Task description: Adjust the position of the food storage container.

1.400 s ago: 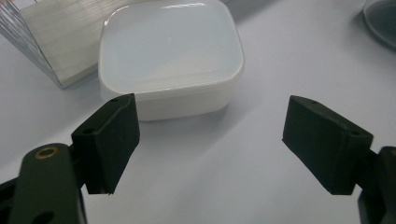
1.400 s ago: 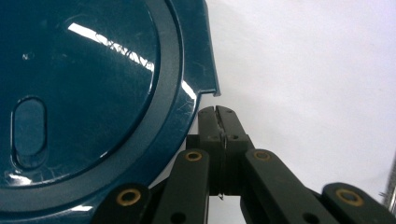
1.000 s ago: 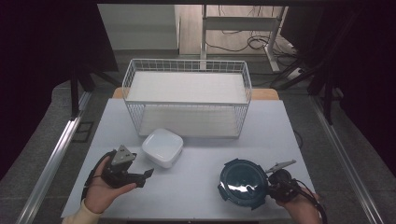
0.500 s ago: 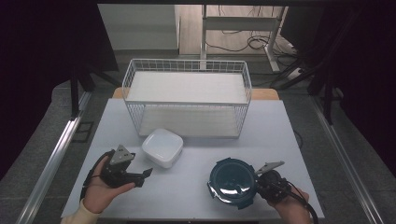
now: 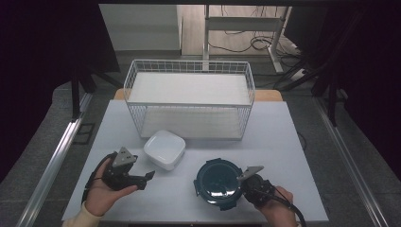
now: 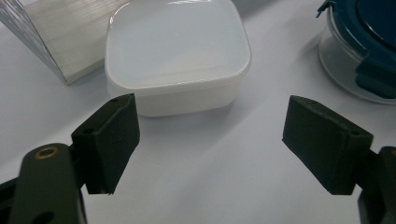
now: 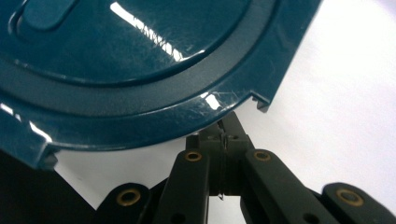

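Right tongs (image 5: 246, 182): jaws closed tight on the rim of the teal-lidded container (image 5: 220, 183), gripping at the near right edge of its lid.
Left tongs (image 5: 142, 177): jaws spread wide with nothing between them, resting low over the table (image 5: 283, 142) and aimed at the white tub (image 6: 175, 56).
Teal-lidded container: sits on the table near the front edge, right of centre, well apart from the wire basket (image 5: 189, 101).
Handling: the clear body looks like glass, so likely heavy and breakable; the glossy lid looks stiff but slick. A pinch on the rim or a clip tab seems the only purchase.
White tub: just beyond the left tongs, close to the basket's front.
Hard to tell: whether the lid's clips are latched, and what is inside.
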The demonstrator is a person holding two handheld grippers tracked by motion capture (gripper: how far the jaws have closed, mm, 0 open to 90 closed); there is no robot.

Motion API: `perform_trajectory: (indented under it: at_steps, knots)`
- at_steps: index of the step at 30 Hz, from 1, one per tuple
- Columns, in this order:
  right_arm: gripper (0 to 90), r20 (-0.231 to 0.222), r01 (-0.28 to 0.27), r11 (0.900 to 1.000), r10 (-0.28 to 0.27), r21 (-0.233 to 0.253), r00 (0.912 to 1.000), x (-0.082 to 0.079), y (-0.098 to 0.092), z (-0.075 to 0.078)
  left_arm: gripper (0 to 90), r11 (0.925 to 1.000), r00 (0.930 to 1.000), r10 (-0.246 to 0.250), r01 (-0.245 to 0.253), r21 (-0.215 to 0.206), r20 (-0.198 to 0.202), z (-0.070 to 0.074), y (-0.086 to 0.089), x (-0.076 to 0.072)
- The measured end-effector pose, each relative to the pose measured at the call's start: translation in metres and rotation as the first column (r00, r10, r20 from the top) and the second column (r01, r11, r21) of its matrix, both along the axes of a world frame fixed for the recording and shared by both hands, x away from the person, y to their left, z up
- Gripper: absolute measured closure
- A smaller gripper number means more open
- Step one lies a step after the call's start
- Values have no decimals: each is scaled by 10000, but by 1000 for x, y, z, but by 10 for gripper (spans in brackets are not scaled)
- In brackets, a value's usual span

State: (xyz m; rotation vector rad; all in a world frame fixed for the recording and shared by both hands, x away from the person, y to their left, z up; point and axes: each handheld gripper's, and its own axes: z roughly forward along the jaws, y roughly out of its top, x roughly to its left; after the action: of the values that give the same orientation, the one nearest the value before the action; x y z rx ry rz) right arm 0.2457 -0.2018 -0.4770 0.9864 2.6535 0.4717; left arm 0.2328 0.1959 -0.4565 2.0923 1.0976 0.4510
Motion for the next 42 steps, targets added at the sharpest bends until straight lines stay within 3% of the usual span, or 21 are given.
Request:
perform_trajectory:
  at_steps: [19, 24, 26, 32, 34, 36, 38, 39, 41, 42]
  knots:
    - [894, 405, -1139, 9928, 1154, -357, 9925, -11, 32, -5, 187, 9999, 9999, -69, 69, 73, -92, -3, -3, 1]
    - [894, 199, -1168, 9922, 1161, 442, 9930, -12, 20, 0, 186, 10000, 10000, -14, 14, -30, -34, -2, -1, 0]
    - [893, 292, -1110, 9926, 1096, 496, 9935, -13, 12, 3, 187, 9999, 9999, 127, -126, -99, 79, -1, 0, 0]
    - [893, 537, -238, 9873, 155, 1573, 9984, -8, -23, 16, 193, 9990, 9996, 221, -213, -382, 187, 2, 1, -2]
    - [891, 618, 28, 9777, -161, 2098, 9980, -5, -35, 21, 193, 9991, 9997, 169, -162, -403, 168, 2, 0, -2]
    - [842, 602, 416, 9554, -618, 2923, 9963, -1, -47, 25, 193, 9989, 9999, 97, -91, -449, 127, 1, -2, -2]
    - [576, 734, 687, 9333, -1007, 3525, 9922, 2, -54, 26, 193, 9990, 9999, 65, -61, -440, 79, 0, -3, -2]
    - [449, 780, 989, 9100, -1417, 4026, 9868, 4, -57, 27, 193, 9991, 10000, 35, -32, -432, 61, -1, -4, -2]
    - [339, 710, 1202, 8860, -1693, 4478, 9830, 7, -61, 28, 192, 9991, 10000, 14, -13, -417, 18, -2, -5, -2]
    - [301, 764, 1271, 8829, -1803, 4521, 9807, 7, -62, 28, 192, 9991, 10000, 21, -20, -413, 17, -2, -6, -2]
